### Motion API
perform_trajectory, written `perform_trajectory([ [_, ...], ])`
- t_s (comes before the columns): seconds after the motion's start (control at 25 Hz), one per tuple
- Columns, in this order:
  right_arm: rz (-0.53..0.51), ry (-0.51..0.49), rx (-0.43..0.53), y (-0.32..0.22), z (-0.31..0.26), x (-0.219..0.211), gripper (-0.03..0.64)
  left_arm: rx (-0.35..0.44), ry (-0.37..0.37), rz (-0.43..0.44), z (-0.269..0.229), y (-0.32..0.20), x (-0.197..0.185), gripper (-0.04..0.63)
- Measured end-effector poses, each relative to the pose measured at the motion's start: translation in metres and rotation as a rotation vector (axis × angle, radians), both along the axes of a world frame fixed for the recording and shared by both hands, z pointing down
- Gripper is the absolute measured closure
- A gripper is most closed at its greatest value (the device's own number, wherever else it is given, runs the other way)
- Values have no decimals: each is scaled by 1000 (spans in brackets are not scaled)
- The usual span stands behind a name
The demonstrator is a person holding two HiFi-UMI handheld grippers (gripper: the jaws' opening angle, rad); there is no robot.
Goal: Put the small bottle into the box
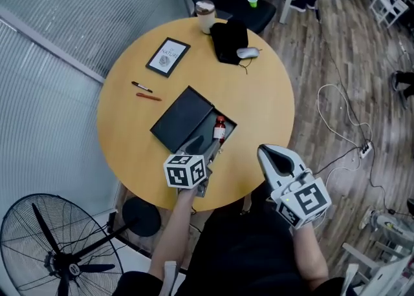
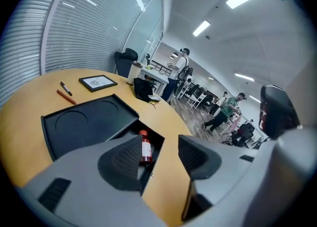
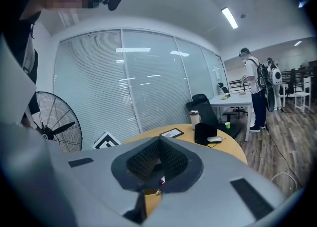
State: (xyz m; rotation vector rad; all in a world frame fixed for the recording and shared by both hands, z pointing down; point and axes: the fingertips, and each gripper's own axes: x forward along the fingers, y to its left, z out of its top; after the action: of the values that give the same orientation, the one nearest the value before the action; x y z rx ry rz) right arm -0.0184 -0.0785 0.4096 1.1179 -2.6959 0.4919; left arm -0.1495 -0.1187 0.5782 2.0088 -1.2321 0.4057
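Head view: bottle (image 1: 220, 129) in box (image 1: 183, 119); L gripper (image 2: 161, 152) jaws apart, R gripper (image 3: 158, 157) closed.

The round table (image 1: 259, 114) filling mid-frame looks smooth, satin, wood-toned. The black box (image 1: 181, 120) at its centre is matt, probably plastic. The small bottle (image 1: 219, 129) inside glints glossy.
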Motion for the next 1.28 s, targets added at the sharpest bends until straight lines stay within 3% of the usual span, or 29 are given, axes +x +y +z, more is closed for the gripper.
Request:
perform_trajectory([
  [0.44,-85,-15,67,2,-21,3,607,209,-98,-37,-82,26,1,420],
  [1.28,-374,-48,103,2,-45,61,607,403,-224,-323,-185,95,58,517],
])
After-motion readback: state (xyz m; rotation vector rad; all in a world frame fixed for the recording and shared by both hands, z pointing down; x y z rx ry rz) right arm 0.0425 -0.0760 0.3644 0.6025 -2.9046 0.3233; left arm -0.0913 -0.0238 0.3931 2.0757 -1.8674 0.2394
